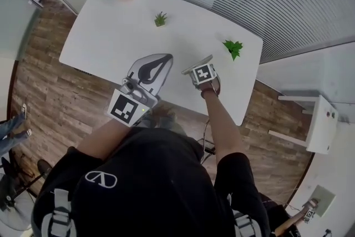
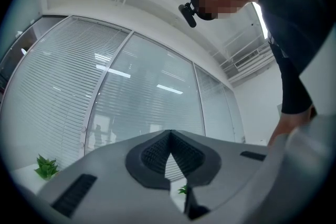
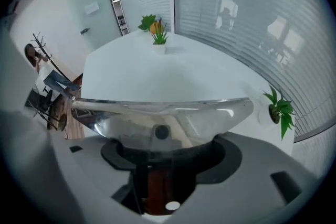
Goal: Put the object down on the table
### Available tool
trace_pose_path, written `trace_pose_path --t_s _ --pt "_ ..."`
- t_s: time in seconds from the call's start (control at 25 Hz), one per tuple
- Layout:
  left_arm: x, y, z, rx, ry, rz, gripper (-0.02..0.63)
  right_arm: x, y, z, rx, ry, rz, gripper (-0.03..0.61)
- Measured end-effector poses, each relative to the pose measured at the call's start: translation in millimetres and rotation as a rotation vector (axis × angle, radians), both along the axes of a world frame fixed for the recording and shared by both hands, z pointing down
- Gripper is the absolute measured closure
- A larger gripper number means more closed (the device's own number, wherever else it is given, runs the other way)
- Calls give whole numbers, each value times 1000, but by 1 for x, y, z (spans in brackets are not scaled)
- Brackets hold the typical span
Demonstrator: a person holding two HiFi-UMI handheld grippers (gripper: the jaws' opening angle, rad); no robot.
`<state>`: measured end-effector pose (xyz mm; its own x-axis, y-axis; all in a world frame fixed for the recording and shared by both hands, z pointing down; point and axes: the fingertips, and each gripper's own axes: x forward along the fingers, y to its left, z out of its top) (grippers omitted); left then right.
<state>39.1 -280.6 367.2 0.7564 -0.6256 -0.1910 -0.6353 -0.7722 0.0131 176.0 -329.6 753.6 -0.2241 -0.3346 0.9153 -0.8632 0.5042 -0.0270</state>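
Left tool (image 2: pixel 170 135) points upward, jaws together; right tool (image 3: pixel 160 140) clamps a metal dish (image 3: pixel 210 118).

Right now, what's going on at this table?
A person stands at a white table with a handheld gripper in each hand. The right gripper is clamped on the rim of a shiny metal dish and holds it over the near part of the table. Whether the dish touches the surface can't be told. The left gripper is empty, its jaws together, and tilted up toward the glass wall. Small potted plants sit farther back.
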Motion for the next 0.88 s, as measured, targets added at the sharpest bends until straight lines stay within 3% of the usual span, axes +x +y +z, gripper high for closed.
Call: trace_pose_path --t_s 0.12,0.36,0.88 --pt "-2 -2 -1 3 -3 -8 609 5 11 23 -120 49 -9 284" --pt "-4 -4 -1 8 -8 -16 609 10 16 39 -239 106 -41 284" --pt "-5 -7 -1 10 -10 -17 609 14 16 49 -281 117 -56 274"
